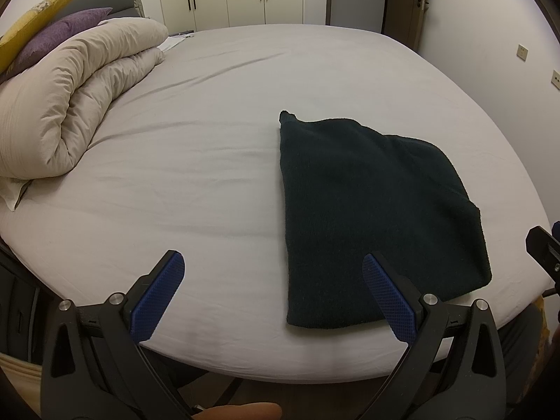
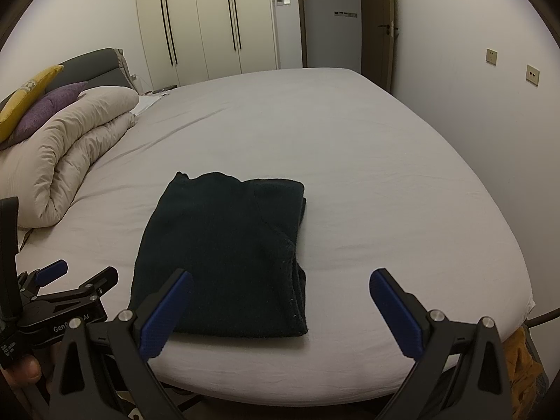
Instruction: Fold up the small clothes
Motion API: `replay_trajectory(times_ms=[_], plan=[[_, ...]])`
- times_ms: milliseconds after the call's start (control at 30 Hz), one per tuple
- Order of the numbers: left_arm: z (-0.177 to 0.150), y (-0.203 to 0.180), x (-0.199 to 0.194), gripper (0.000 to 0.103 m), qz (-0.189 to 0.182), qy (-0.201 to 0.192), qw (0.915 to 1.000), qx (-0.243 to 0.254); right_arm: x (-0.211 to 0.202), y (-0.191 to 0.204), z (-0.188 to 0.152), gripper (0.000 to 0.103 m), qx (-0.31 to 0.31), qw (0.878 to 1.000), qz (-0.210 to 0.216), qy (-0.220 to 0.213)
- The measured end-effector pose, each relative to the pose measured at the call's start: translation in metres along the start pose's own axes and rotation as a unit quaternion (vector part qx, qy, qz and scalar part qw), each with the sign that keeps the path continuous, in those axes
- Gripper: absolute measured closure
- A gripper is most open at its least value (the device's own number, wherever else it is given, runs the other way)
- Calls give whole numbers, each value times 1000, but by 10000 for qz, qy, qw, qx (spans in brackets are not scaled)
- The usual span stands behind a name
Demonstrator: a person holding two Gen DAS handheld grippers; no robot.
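Wide bed (image 1: 217,133) under a pale grey fitted sheet (image 2: 367,161), lightly creased, filling most of both views. Dark green folded garment (image 1: 371,217) flat on the sheet near the front edge of the mattress, layered edges stacked along its right side in the right wrist view (image 2: 224,259). Beige duvet (image 1: 73,105) rolled in a thick bundle at the head end on the left, well apart from the garment. Purple cushion (image 1: 59,40) and yellow cushion (image 1: 31,17) leaning behind the duvet against a dark grey headboard (image 2: 87,64). Cream wardrobe (image 2: 206,21) with long dark handles along the far wall. Door (image 2: 385,31) with a lever handle at the far right corner, two wall sockets (image 2: 491,56) on the white right-hand wall.

Left gripper (image 1: 273,294) low over the front edge of the bed, blue-padded fingers spread wide, nothing between them, right finger overlapping the near left corner of the garment in view; contact unclear. Right gripper (image 2: 280,308) likewise spread wide and empty, left finger in front of the garment's near edge, right finger over bare sheet. Left gripper also visible at the lower left of the right wrist view.
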State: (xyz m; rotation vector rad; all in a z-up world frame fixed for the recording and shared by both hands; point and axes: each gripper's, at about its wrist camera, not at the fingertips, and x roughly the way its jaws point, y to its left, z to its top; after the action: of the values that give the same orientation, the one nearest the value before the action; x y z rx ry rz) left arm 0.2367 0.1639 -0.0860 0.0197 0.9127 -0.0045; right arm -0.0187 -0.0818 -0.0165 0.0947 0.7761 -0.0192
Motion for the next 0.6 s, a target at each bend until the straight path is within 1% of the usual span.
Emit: replay_trajectory(times_ms=[600], plan=[[-3,2,-2,0,-12,14,10000,-2,0,0,-1,0,-2,10000,0,11]])
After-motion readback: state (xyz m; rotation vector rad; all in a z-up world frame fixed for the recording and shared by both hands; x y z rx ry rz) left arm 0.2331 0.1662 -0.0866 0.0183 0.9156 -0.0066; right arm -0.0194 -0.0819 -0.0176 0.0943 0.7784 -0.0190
